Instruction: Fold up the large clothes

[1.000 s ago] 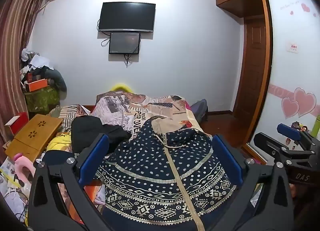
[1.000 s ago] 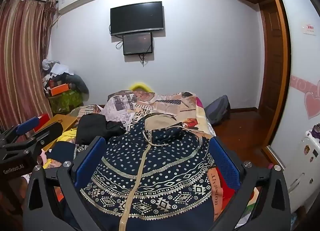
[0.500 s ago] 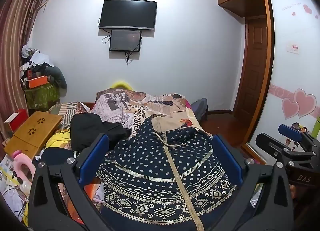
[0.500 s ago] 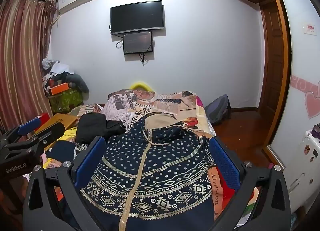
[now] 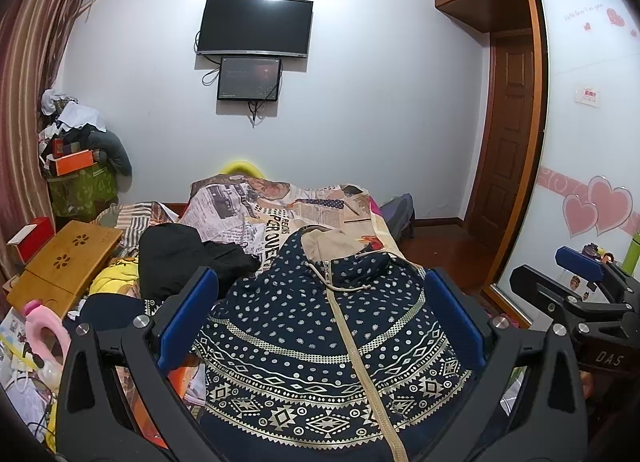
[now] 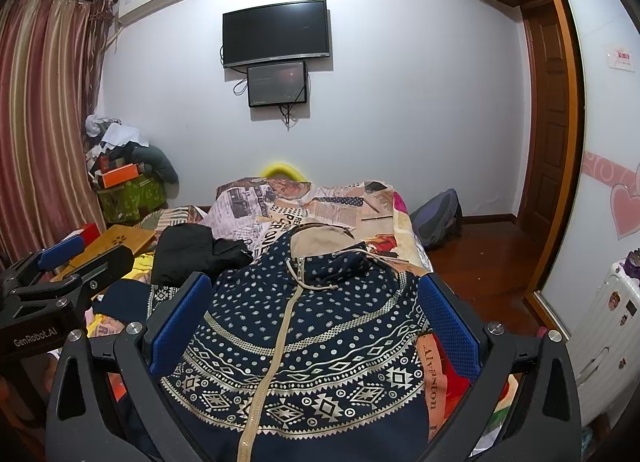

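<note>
A navy hooded jacket (image 5: 320, 338) with white dots, gold patterns and a beige zipper lies spread flat on the bed, hood pointing away from me; it also shows in the right wrist view (image 6: 304, 338). My left gripper (image 5: 320, 318) is open and empty, held above the jacket's lower part. My right gripper (image 6: 308, 318) is open and empty, held above the same jacket. Each gripper shows at the edge of the other's view: the right gripper (image 5: 580, 274) and the left gripper (image 6: 60, 254).
A black garment (image 5: 180, 254) lies left of the jacket on the newspaper-print bedspread (image 5: 280, 205). A wooden lap table (image 5: 64, 262) and clutter sit at the left. A wardrobe (image 5: 592, 141) stands at the right. A backpack (image 6: 436, 217) lies on the floor.
Both grippers have tilted up slightly, so the room sits a little lower in view. The jacket has not moved and both grippers stay open.
</note>
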Demonstrator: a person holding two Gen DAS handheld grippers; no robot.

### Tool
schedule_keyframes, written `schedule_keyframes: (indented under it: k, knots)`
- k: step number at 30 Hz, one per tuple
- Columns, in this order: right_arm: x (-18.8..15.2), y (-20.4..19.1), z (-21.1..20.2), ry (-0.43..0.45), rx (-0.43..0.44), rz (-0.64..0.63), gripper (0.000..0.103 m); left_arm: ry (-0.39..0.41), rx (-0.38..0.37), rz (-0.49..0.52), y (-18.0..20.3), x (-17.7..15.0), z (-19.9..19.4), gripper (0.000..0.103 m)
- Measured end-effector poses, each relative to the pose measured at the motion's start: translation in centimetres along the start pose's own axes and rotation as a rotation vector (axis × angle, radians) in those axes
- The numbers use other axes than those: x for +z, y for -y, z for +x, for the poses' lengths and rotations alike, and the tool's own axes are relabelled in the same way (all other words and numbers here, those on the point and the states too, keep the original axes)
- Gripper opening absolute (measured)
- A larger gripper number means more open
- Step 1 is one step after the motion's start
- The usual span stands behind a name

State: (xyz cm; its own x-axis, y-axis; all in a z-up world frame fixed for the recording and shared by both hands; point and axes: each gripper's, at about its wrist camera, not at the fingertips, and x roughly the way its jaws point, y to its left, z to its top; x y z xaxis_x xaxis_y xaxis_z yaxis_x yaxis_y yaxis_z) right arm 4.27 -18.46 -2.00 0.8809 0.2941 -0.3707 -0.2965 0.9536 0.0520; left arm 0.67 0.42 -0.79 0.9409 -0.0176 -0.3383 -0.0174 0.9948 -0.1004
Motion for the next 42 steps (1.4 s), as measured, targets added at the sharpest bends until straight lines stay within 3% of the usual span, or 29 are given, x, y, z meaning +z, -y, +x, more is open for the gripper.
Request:
schedule_keyframes:
  k: [42]
  knots:
    - [-0.01,0.14,0.56,-0.027,-0.009,-0.003,0.102,-0.015,0.011,-0.007,-0.34,-0.22,0.41,0.103]
